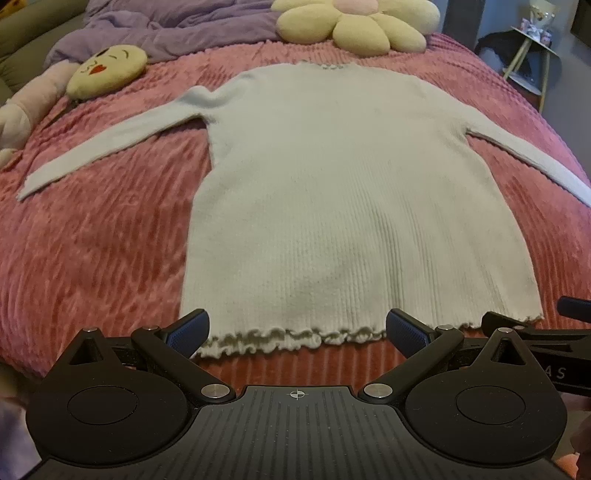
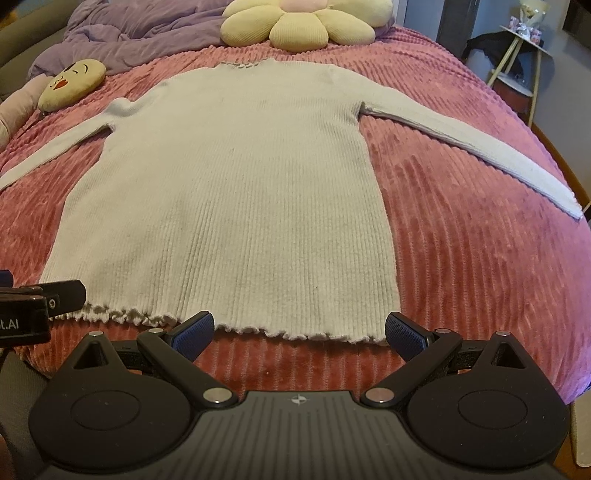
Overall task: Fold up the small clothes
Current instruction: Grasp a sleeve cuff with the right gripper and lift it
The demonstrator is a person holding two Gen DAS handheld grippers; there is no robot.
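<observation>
White ribbed sweater (image 1: 347,192) lies flat, sleeves spread, across frame centre on the pink bedspread (image 1: 92,240); no fold made, all folding outstanding. Left gripper (image 1: 297,328) and right gripper (image 2: 299,330), jaws wide and empty, sit at the ruffled hem (image 2: 295,334)

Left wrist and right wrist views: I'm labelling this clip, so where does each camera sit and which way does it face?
Left wrist view: on the left gripper, open at the sweater's frilled hem, facing up the bed; the right gripper's tip shows at right.
Right wrist view: on the right gripper, open at the hem further right, facing likewise; the left gripper's tip shows at left.
Shared: sweater, pink bedspread, flower pillow, face pillow.
</observation>
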